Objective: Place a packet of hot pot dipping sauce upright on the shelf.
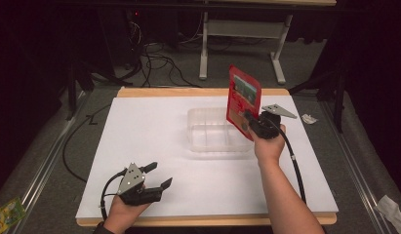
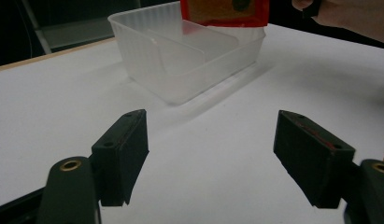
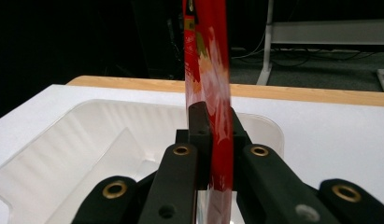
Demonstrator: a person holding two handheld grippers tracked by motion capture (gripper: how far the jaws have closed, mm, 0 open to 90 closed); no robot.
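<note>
A flat red packet (image 1: 242, 100) stands upright over the right end of a clear plastic tub (image 1: 208, 141), pinched by my right gripper (image 1: 248, 121), which is shut on it. In the right gripper view the red packet (image 3: 213, 79) rises edge-on between the two black jaws of that gripper (image 3: 216, 128), with the tub (image 3: 63, 163) below and to the left. My left gripper (image 1: 159, 175) rests near the table's front left corner, open, with nothing between its jaws. In the left gripper view the jaws of this gripper (image 2: 210, 149) stand wide apart, facing the tub (image 2: 147, 51) and the packet's lower edge (image 2: 224, 11).
The white board (image 1: 139, 126) covers the wooden table. A table frame (image 1: 242, 29) and cables (image 1: 159, 63) lie on the floor behind. A small white scrap (image 1: 309, 118) lies off the right edge, and a green packet (image 1: 7, 213) sits on the floor at lower left.
</note>
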